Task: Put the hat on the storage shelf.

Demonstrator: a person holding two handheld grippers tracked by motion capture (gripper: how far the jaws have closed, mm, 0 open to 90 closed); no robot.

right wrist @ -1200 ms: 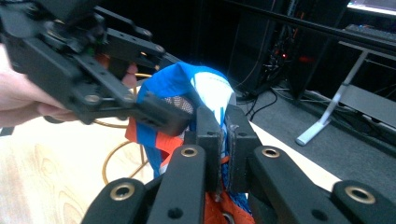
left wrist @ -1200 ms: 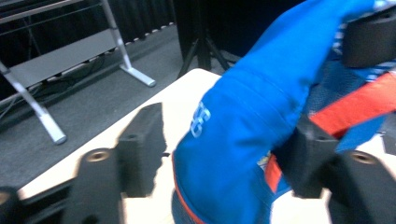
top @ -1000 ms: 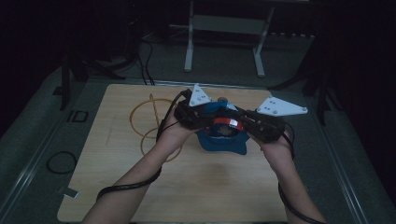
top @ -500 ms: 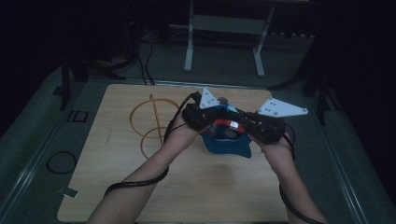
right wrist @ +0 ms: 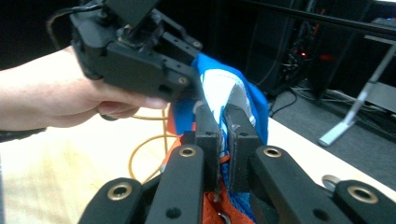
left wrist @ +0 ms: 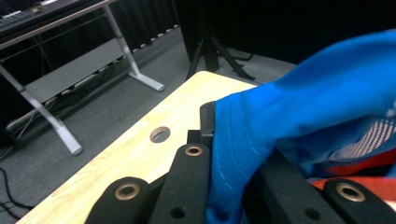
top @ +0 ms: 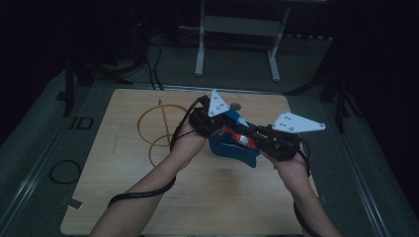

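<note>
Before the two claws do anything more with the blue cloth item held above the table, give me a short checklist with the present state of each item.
1. Left claw shut on the blue cloth item: ok; its jaws have just closed on a fold of the fabric.
2. Right claw shut on the item: ok; fabric is pinched between its jaws.
3. Item lifted off the wooden table: cannot tell; part may rest on it.
4. Yellow hoops apart from the item: ok; they lie to its left in the high view.
5. Cables free of the hoops: cannot tell; the left cable runs close by them.
</note>
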